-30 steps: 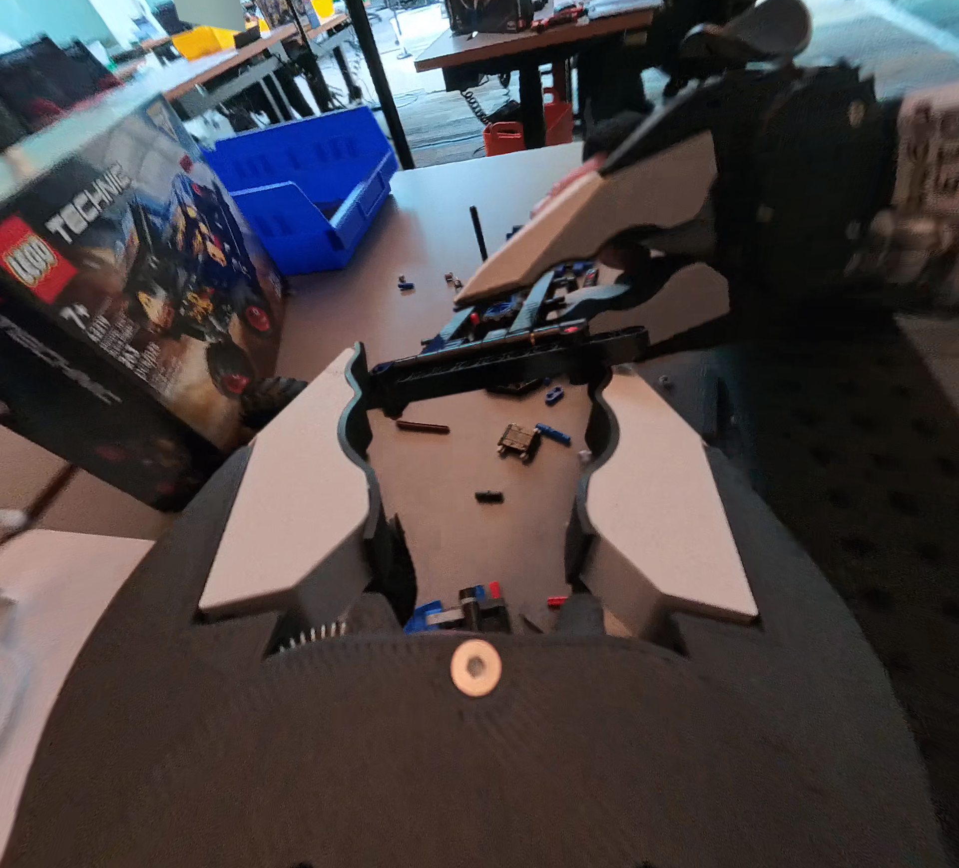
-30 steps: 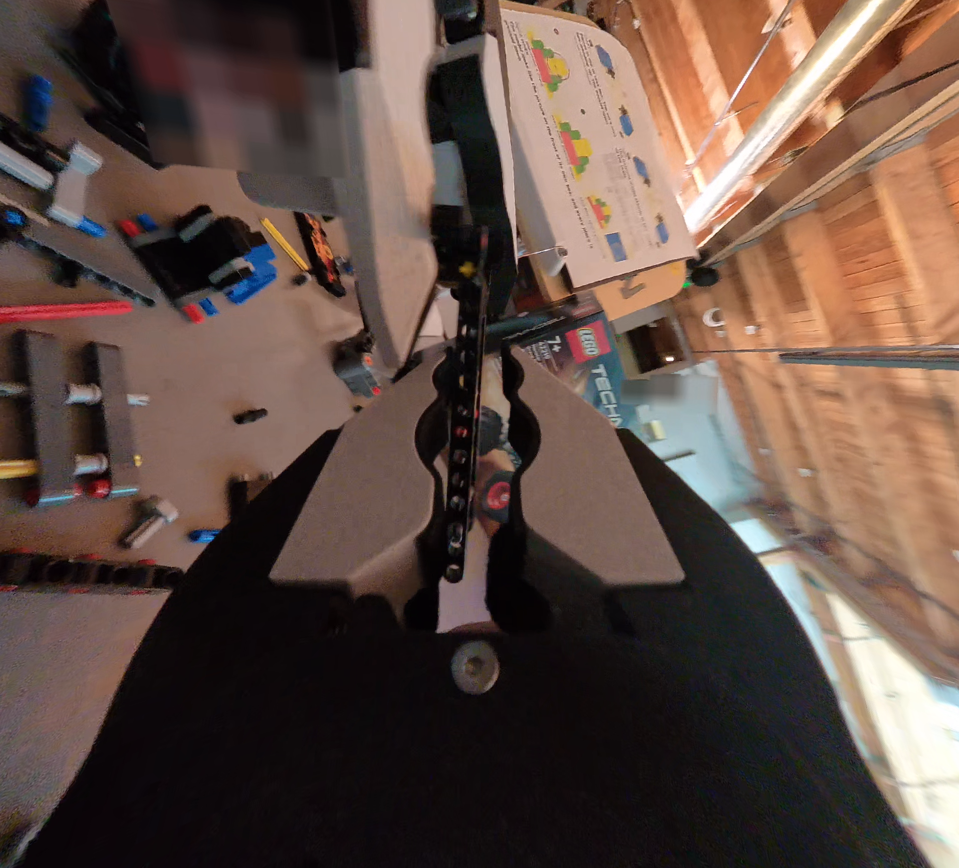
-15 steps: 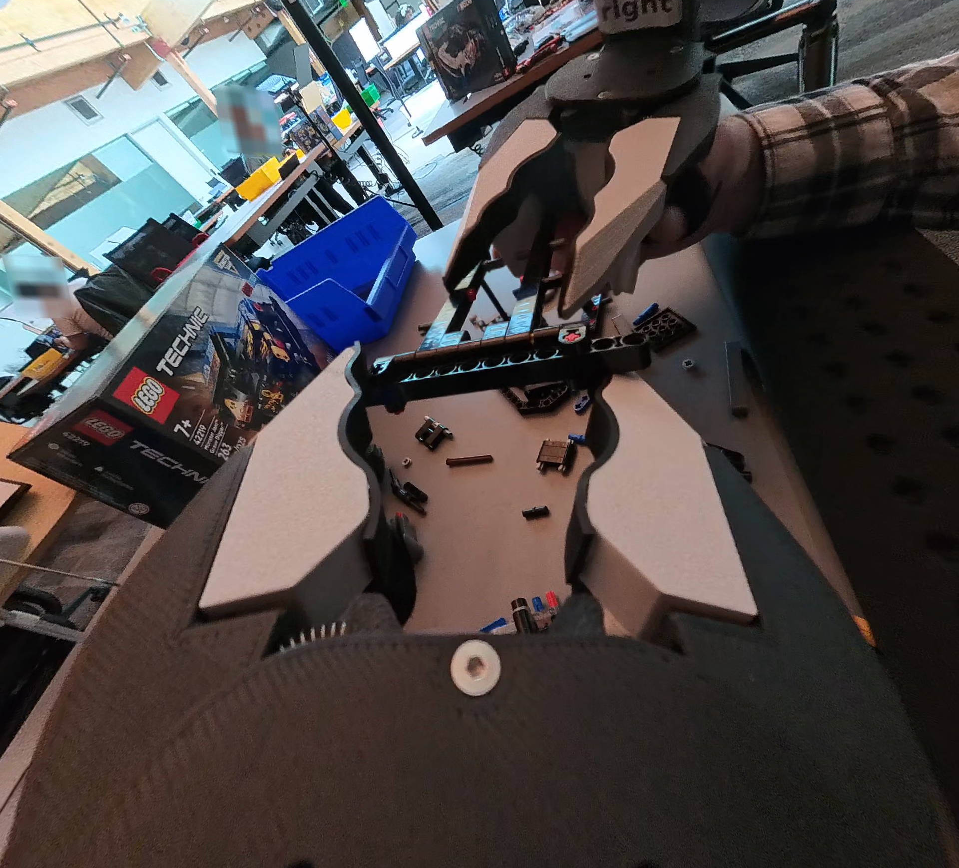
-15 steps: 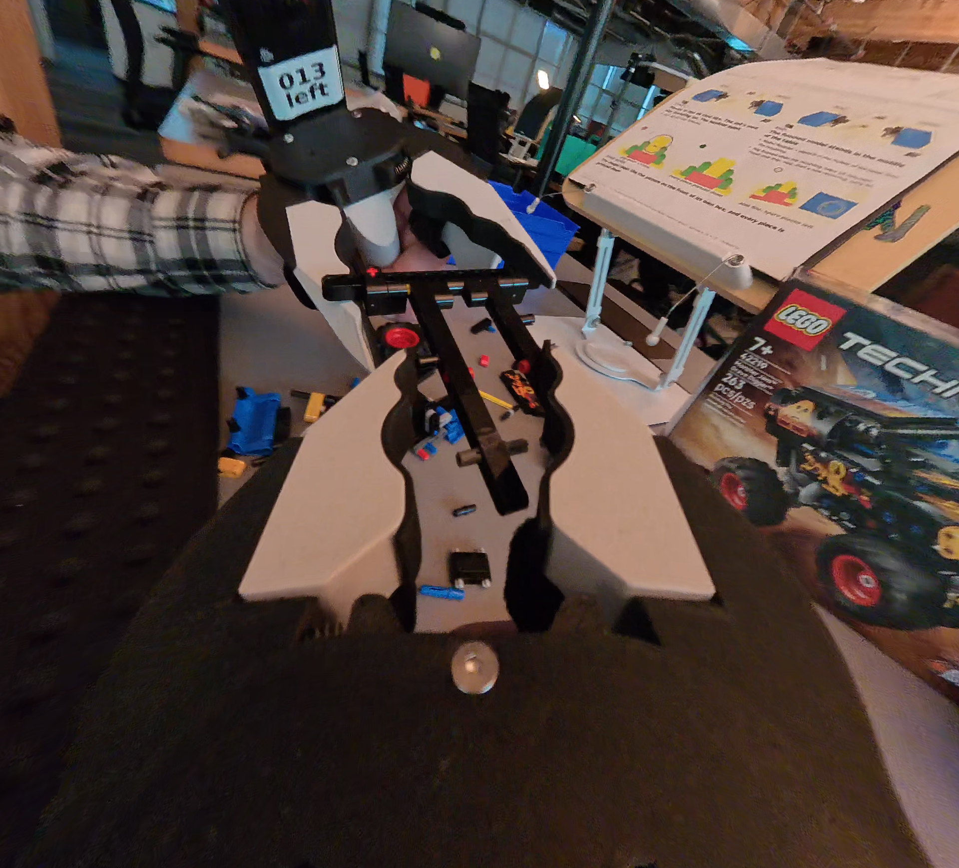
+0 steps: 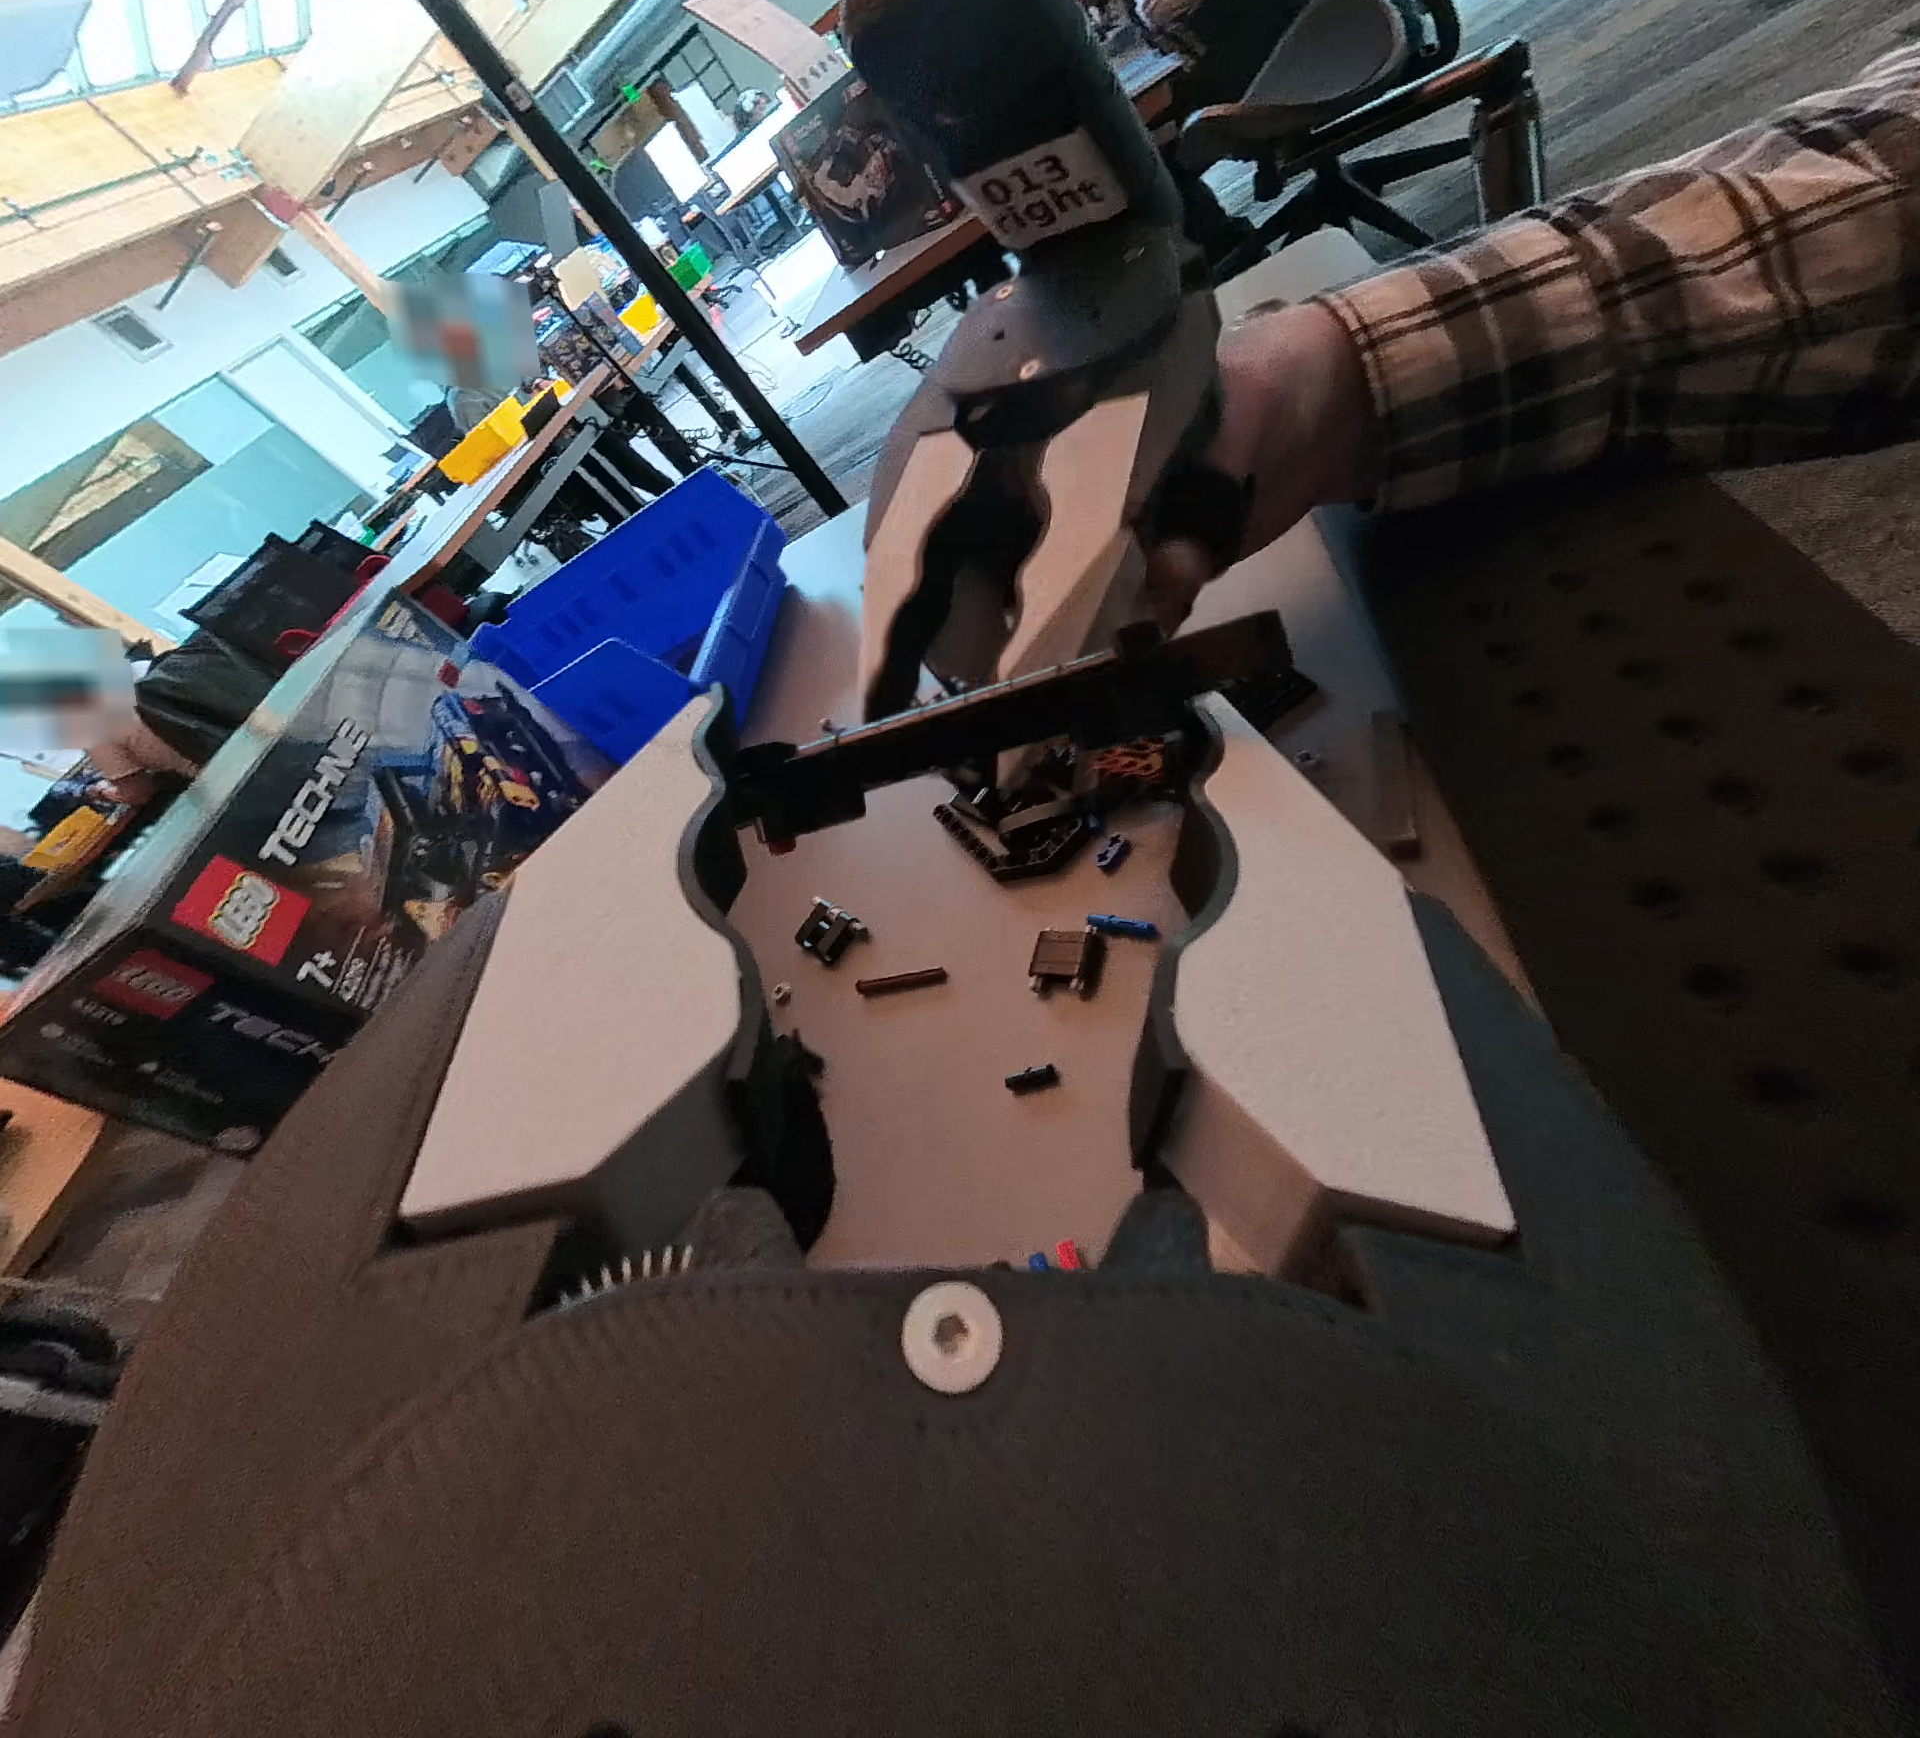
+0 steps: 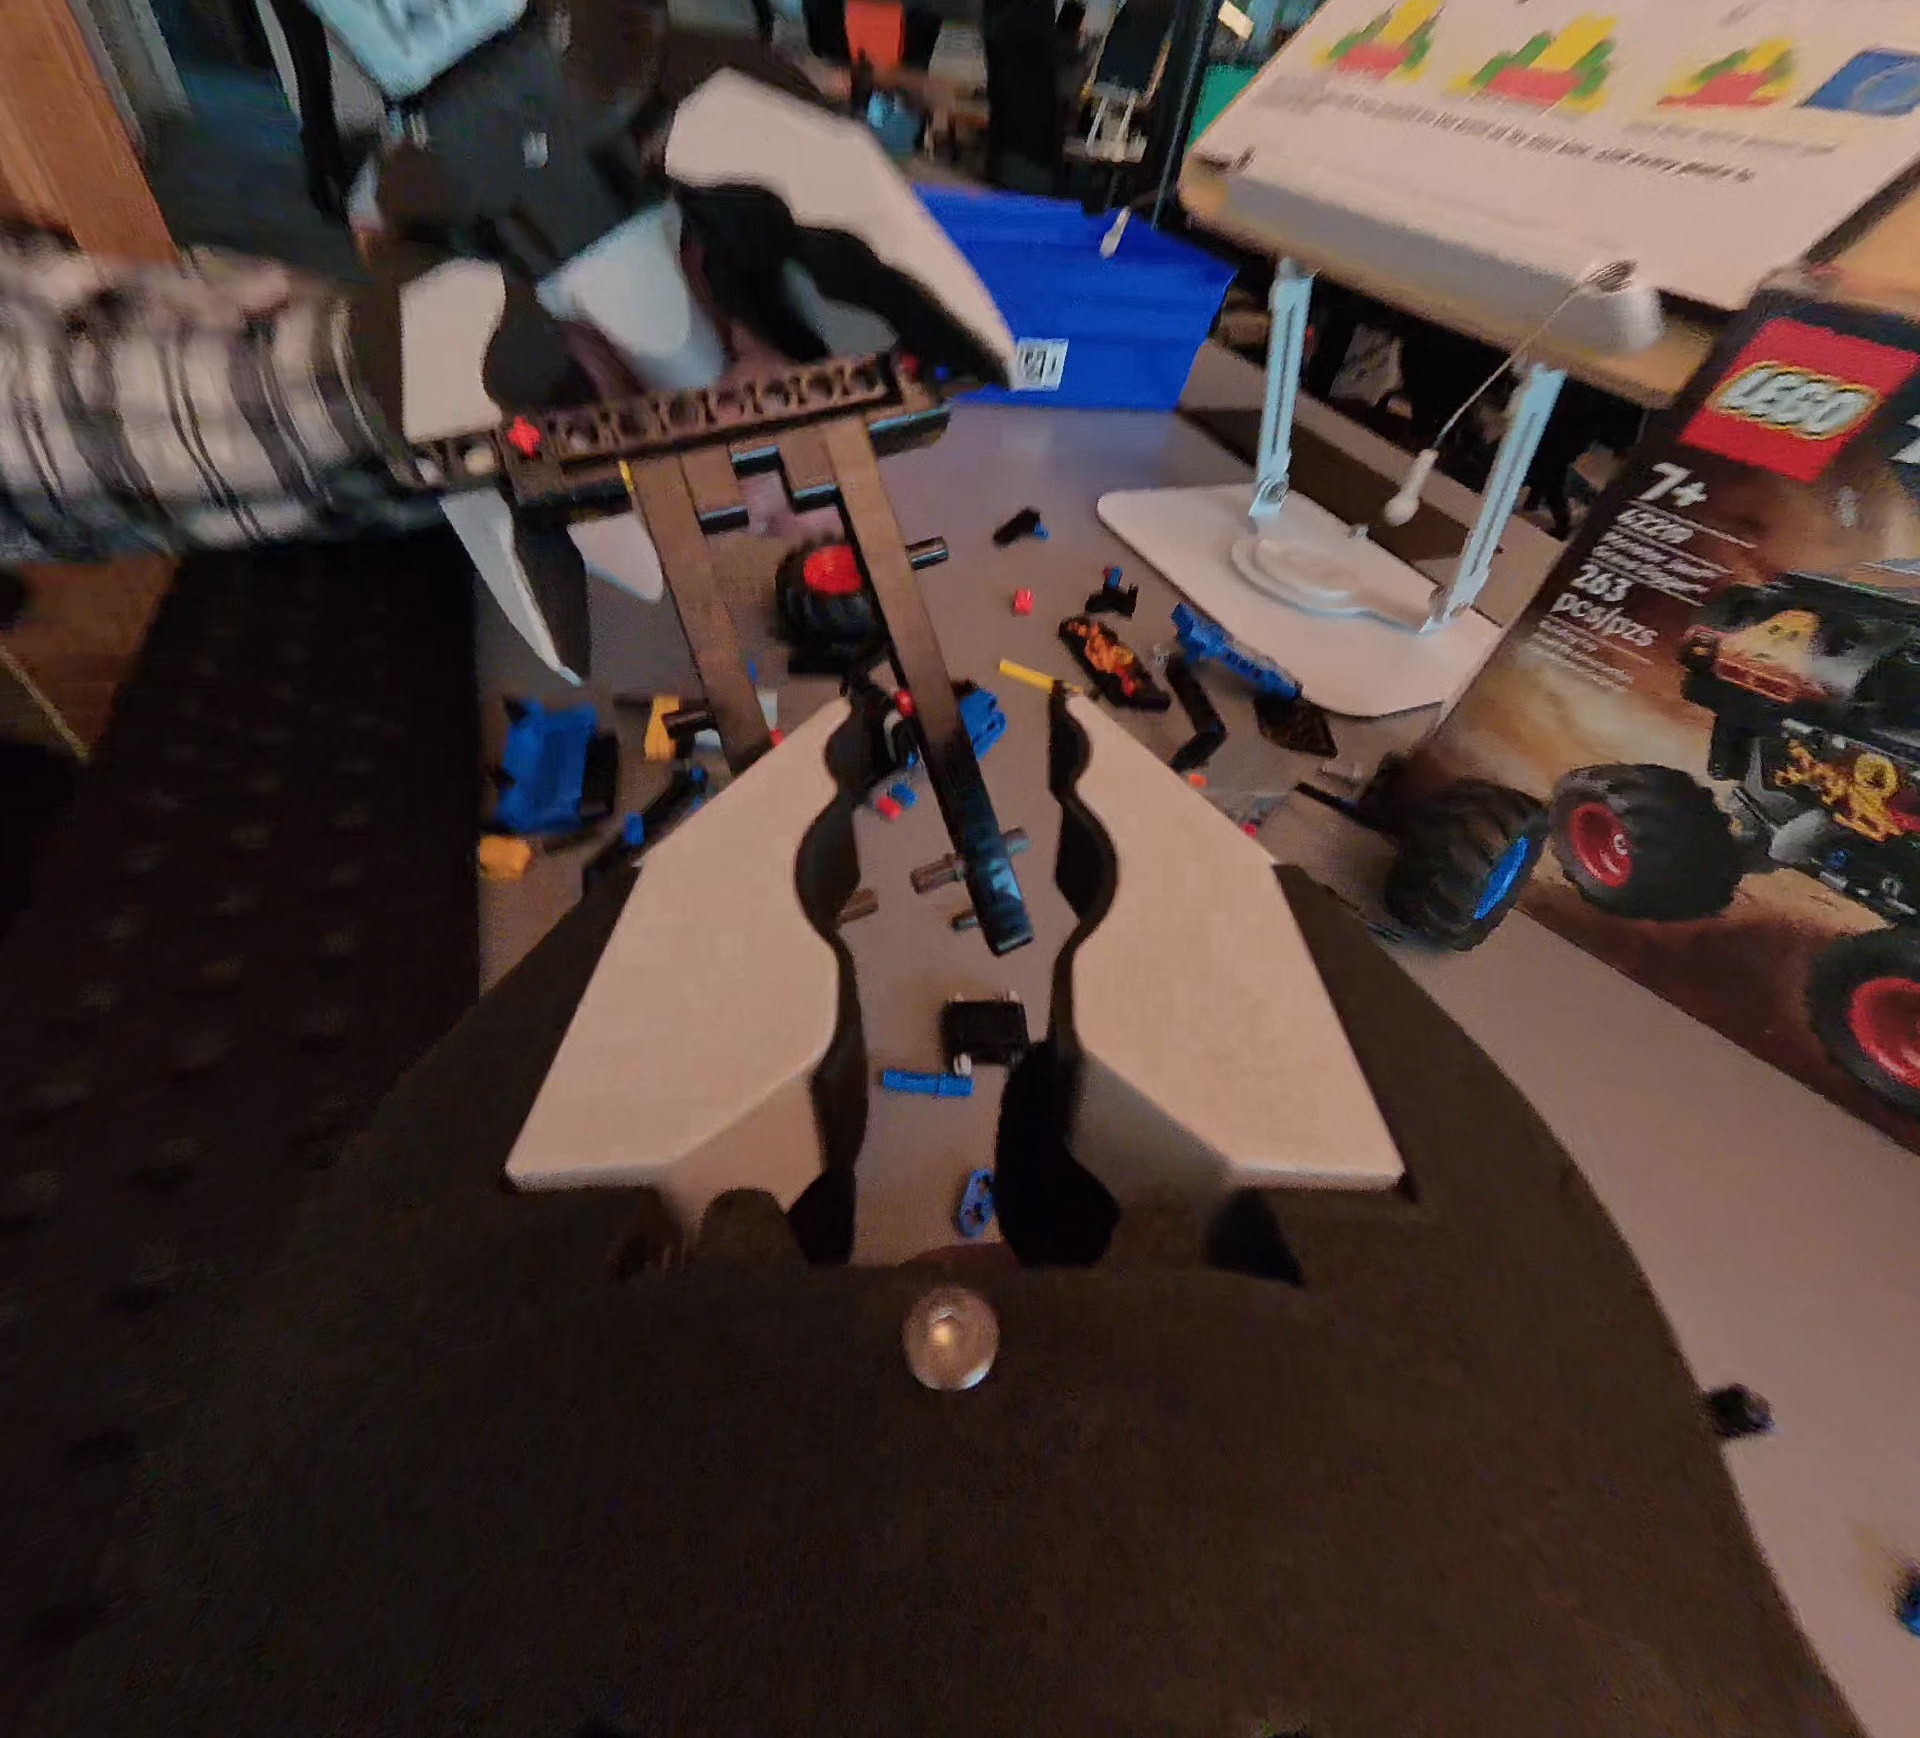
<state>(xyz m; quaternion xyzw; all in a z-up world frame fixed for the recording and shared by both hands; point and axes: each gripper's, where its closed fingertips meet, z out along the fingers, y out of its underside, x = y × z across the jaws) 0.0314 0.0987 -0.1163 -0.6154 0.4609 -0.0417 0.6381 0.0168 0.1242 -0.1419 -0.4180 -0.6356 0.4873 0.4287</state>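
Observation:
My left gripper (image 5: 961, 732) is shut wide on a black toy frame (image 5: 997, 701), its cross beam spanning my fingertips and tilted up to the right, a little above the grey table (image 5: 935, 1117). In the right wrist view the frame (image 6: 707, 421) shows as a cross beam with two long arms, held by the left gripper's white fingers (image 6: 831, 171). My right gripper (image 6: 961, 722) is open. One frame arm runs between its jaws without touching them. The right gripper (image 5: 956, 649) also shows in the left wrist view, just behind the beam, held by a hand in a plaid sleeve.
A toy set box (image 5: 312, 857) stands at the table's left, also in the right wrist view (image 6: 1714, 701). A blue bin (image 5: 644, 587) sits behind it. A white stand (image 6: 1299, 587) carries an instruction sheet. A black wheel (image 6: 826, 597) and several small loose pieces lie on the table. Dark carpet (image 5: 1662, 805) borders it. My right fingertips sit around 4 centimeters from my left ones.
My right gripper, shut on a frame arm a second ago, has opened and turned upright. The frame has tilted in my left gripper, which still holds it.

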